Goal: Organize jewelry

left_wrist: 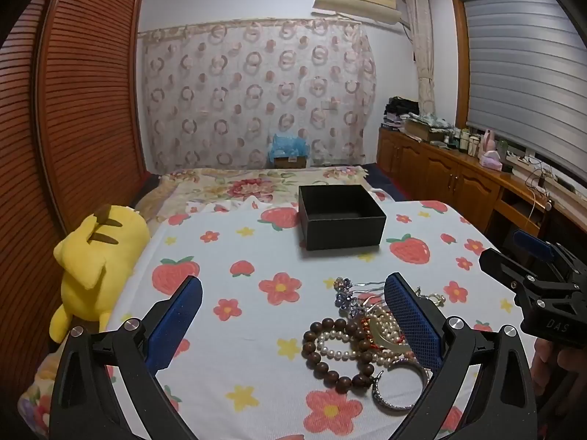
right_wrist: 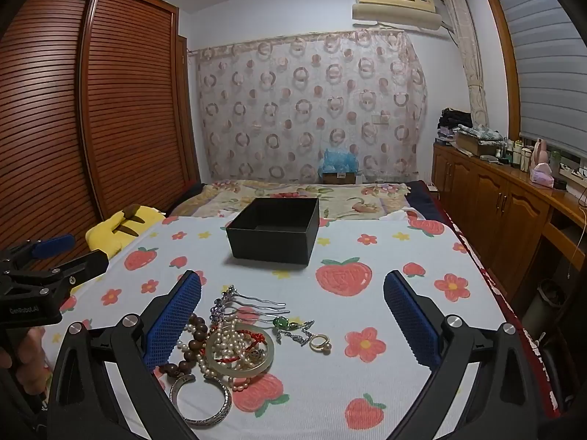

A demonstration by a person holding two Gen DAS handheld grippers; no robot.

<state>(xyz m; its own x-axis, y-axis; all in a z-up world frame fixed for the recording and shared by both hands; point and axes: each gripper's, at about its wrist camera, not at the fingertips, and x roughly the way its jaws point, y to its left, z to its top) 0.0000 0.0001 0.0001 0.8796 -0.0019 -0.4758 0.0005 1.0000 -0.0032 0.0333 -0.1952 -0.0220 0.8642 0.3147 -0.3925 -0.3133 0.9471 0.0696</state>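
Reading "DAS" on right gripper point(left_wrist: 528, 256), "GenRobot.AI" on left gripper point(right_wrist: 55, 249), both spread wide, empty, near jewelry pile point(right_wrist: 234, 337).

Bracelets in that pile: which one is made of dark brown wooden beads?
The wooden bead bracelet, at the pile's left edge in the left wrist view. The pearl strand beside it has small white beads, and the silver bangle is plain metal.

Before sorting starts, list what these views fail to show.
- Box floor: both views, near wall hides the front part.
- Jewelry pile: left view, left hand-held gripper finger covers its right side; right view, right hand-held gripper finger covers its left edge.
- Tangled strands: piece count unclear.
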